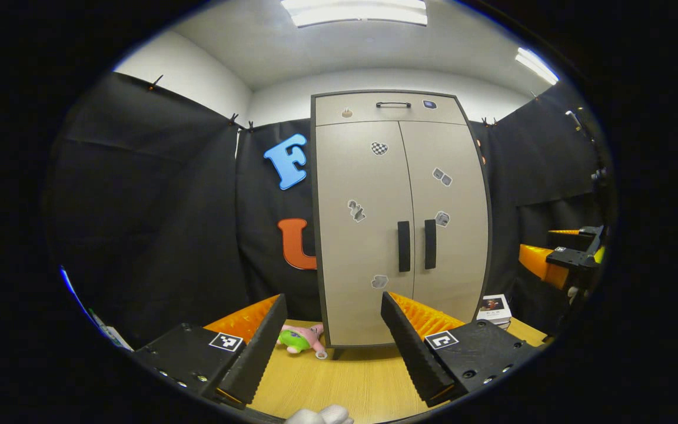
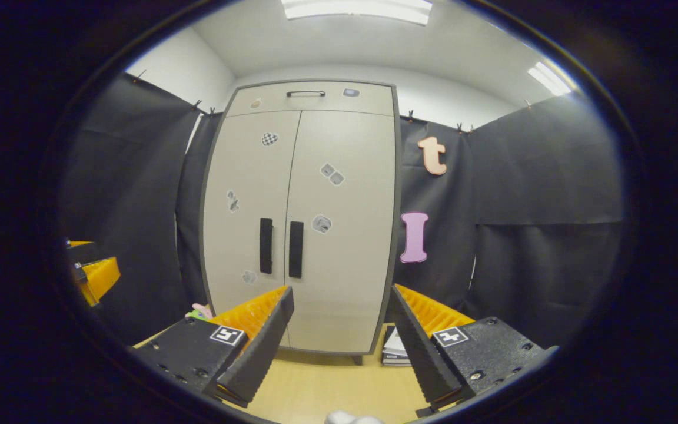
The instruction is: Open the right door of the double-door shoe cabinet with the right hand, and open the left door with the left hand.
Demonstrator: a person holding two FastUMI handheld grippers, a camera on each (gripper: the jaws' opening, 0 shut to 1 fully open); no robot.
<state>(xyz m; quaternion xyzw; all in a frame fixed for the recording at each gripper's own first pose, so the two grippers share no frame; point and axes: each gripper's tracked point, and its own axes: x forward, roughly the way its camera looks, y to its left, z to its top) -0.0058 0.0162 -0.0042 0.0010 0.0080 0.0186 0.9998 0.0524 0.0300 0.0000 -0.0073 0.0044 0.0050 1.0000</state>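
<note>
- The shoe cabinet (image 1: 398, 218) is seen standing upright on the bench (image 1: 351, 383), backed against the black cloth wall; in the right gripper view it sits left of centre (image 2: 303, 224).
- Both doors are shut: the left door (image 1: 362, 235) and the right door (image 1: 451, 235) meet flush at the middle seam.
- Two dark vertical handles are noted side by side at the seam, the left handle (image 1: 404, 246) and the right handle (image 1: 430, 244); neither is touched.
- A drawer (image 1: 389, 108) with a dark pull is seen closed above the doors; small stickers are scattered over the fronts.
- The left gripper (image 1: 327, 341) is held spread wide with nothing between its fingers, well short of the cabinet.
- The right gripper (image 2: 342, 344) is likewise spread wide and empty, well apart from the doors; it is also glimpsed at the right edge of the left gripper view (image 1: 571, 259).
- A pink and green plush toy (image 1: 302, 339) lies on the bench at the cabinet's left foot.
- A stack of books (image 2: 395, 348) rests just beside the cabinet's right foot.
</note>
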